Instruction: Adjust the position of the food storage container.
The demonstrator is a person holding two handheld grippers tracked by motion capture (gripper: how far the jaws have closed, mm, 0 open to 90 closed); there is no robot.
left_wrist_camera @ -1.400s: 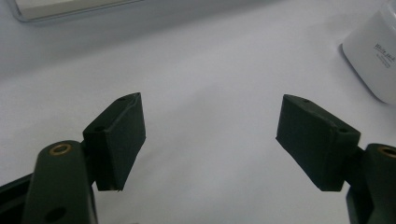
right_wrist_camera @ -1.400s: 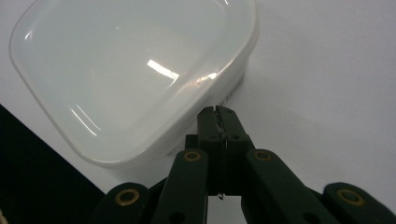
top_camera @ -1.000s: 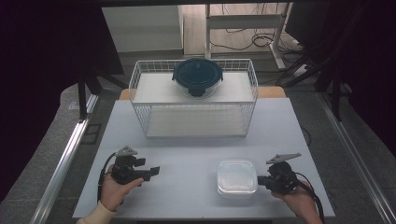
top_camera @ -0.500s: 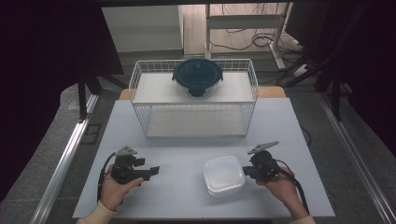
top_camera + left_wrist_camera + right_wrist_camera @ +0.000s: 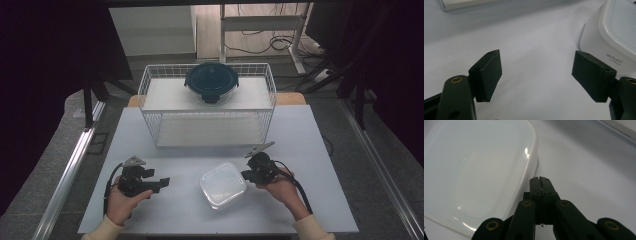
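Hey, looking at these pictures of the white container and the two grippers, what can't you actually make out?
- White container: contents hidden by its frosted lid in the high view and right gripper view.
- Small print on its wall: too small and blurred in the left gripper view.
- Right gripper: jaws pressed together at the container's edge; contact cannot be told.
- Dark-lidded bowl on the wire basket: contents hidden by its lid.

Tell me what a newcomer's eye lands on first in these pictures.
First the white lidded container on the near middle of the table, with the right gripper shut, jaws pressed together at its side. Next the white wire basket at the far edge, a dark round lidded bowl sitting on its top. The left gripper stands open, apart from the container.
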